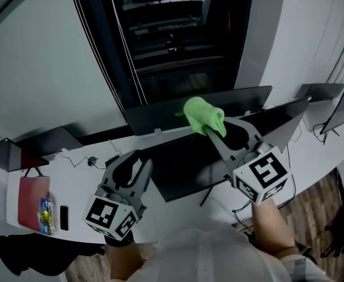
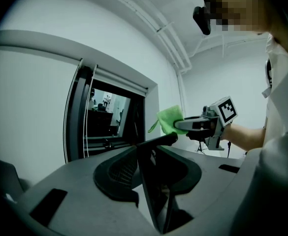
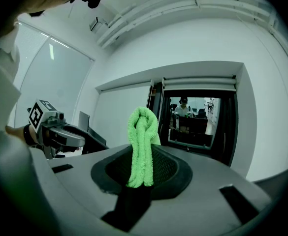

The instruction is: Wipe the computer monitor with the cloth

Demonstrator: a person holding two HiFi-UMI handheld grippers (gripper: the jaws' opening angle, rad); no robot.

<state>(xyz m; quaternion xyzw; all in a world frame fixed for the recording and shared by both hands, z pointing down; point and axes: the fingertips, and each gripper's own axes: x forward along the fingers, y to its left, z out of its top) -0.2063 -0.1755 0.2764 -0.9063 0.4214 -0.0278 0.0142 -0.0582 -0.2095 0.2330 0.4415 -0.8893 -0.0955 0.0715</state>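
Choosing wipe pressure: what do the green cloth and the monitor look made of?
The green cloth: probably microfibre or terry, matte; a fine looped nap shows, and it folds softly. The monitor: a thin, rigid, dark panel with a smooth face; probably a plastic shell, but the screen coating can't be told.

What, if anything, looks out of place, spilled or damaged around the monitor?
Nothing stands out. The monitor shows no visible damage, and its edge sits between the jaws of the left gripper. The right gripper holds the bunched green cloth near its top. Nothing looks spilled.
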